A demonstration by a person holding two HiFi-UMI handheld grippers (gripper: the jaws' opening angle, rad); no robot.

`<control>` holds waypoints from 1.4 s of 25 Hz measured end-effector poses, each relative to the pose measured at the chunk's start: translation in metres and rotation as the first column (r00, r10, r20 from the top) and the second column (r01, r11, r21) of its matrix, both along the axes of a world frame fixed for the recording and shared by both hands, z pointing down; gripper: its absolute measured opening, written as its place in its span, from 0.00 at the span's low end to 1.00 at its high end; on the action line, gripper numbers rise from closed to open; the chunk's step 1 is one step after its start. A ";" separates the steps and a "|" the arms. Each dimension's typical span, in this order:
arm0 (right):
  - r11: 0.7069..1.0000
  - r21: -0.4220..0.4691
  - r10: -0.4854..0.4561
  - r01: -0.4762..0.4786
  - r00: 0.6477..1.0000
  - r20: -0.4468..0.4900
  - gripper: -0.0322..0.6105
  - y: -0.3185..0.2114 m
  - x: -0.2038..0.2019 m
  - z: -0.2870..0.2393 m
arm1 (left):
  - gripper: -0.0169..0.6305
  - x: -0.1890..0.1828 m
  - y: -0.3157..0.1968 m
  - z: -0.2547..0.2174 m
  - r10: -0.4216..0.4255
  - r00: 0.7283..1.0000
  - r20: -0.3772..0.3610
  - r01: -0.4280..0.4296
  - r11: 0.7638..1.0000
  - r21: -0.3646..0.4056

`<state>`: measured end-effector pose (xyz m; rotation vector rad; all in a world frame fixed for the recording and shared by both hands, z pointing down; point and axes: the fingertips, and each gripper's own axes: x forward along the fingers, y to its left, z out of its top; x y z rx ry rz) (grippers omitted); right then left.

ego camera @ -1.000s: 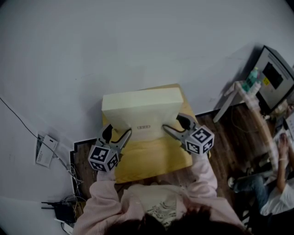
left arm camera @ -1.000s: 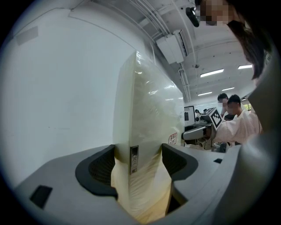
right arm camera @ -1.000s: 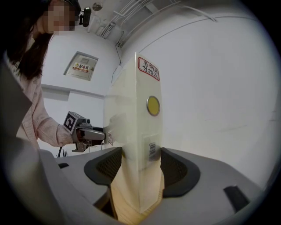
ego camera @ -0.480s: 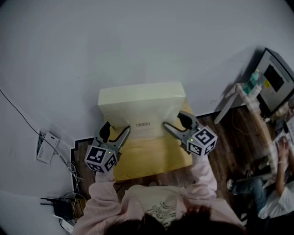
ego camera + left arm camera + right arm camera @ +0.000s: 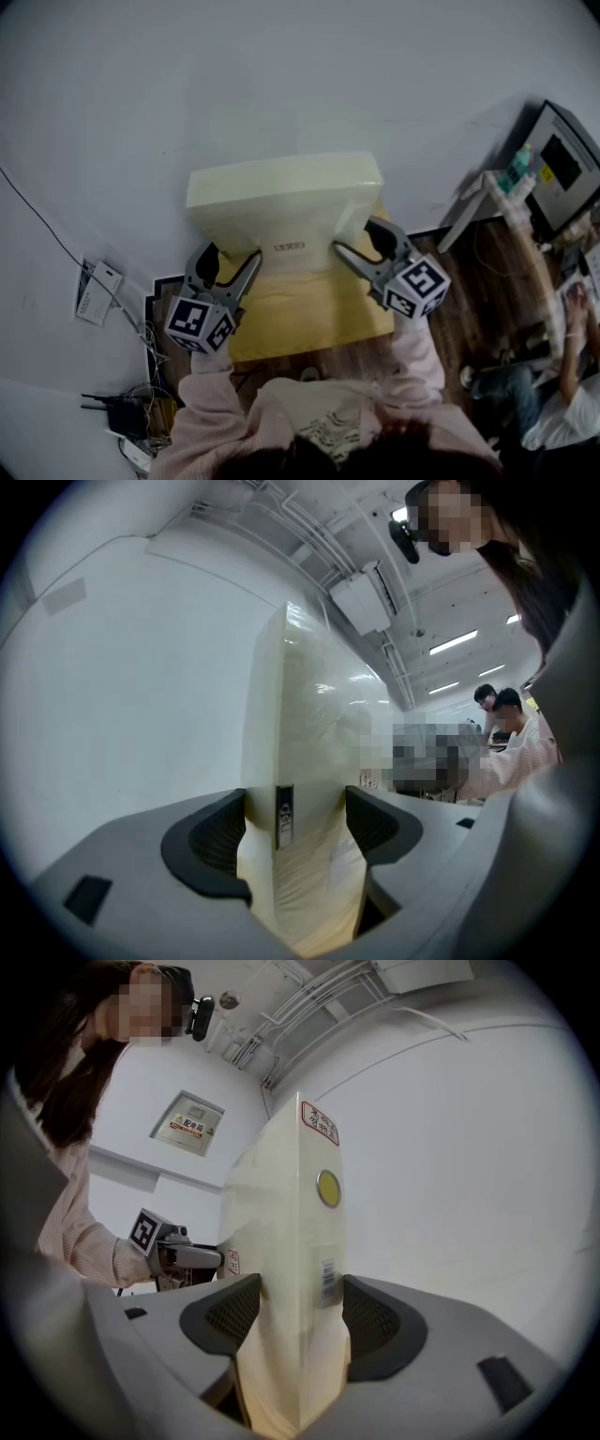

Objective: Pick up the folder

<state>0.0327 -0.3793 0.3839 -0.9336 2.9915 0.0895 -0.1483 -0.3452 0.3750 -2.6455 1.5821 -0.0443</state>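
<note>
The folder (image 5: 281, 202) is a thick, pale cream box file with a small label on its near face. It hangs above a yellow tabletop (image 5: 309, 323), held lengthwise between both grippers. My left gripper (image 5: 232, 264) is shut on its left end and my right gripper (image 5: 361, 242) on its right end. In the left gripper view the folder (image 5: 300, 724) stands on edge, filling the gap between the pads of that gripper (image 5: 292, 822). In the right gripper view the folder (image 5: 292, 1194) shows a yellow round sticker and a barcode, pressed between that gripper's (image 5: 298, 1312) pads.
A white wall lies behind the folder. Cables and a router (image 5: 112, 412) lie on the floor at lower left, near a white device (image 5: 97, 292). A desk with a monitor (image 5: 561, 157) and a seated person (image 5: 567, 394) are at the right, over wooden flooring.
Both grippers have risen with the folder between them. The folder now looks larger and sits higher in the head view, farther off the yellow tabletop.
</note>
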 end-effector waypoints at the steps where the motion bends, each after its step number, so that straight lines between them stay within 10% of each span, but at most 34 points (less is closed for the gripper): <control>1: 1.000 0.005 0.000 0.000 1.000 0.001 0.49 0.001 0.000 -0.003 | 0.55 0.001 0.002 -0.003 -0.002 1.000 0.002 0.002 1.000 0.007; 35: 0.995 0.098 0.027 -0.035 0.996 0.085 0.46 0.031 0.025 -0.042 | 0.55 0.024 0.040 -0.042 -0.046 0.999 -0.014 0.048 0.992 0.120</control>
